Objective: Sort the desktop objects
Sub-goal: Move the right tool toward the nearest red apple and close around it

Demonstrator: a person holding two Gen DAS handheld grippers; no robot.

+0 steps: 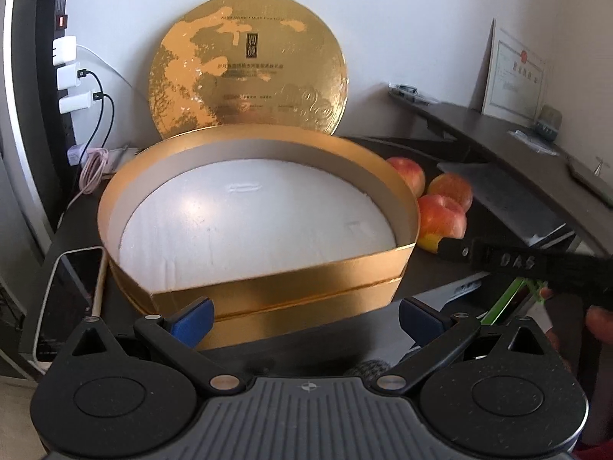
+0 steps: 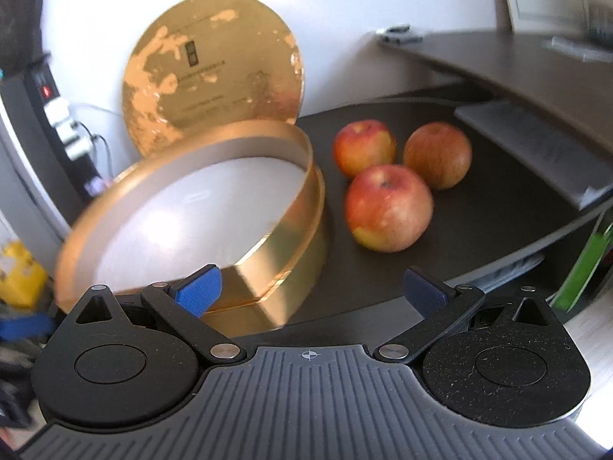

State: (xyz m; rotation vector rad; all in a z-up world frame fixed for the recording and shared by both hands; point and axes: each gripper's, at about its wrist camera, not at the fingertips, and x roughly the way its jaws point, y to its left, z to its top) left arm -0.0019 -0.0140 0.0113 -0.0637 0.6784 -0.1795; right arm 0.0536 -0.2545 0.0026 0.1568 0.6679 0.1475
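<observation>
At the far left of the left wrist view, a phone (image 1: 72, 299) lies flat on the dark desk (image 1: 440, 268), just beside the gold box (image 1: 268, 291). The box sits in the middle of the frame, open, with only a white pad inside. Its round lid (image 1: 249, 65) stands behind it against the white wall (image 1: 402, 19).

The left gripper (image 1: 304, 316) is at the bottom middle, fingers spread wide, holding nothing. In the right wrist view, the right gripper (image 2: 310, 293) is wide open and empty too.

Right of the box sit three apples (image 2: 389, 207), close together in the middle right of that view. None is in the box yet, so I think the sorting is only starting. The next move likely means reaching to the nearest apple and closing gently on it.

A power strip (image 1: 61, 57) hangs at the upper left. A raised shelf (image 1: 517, 145) runs along the right.
</observation>
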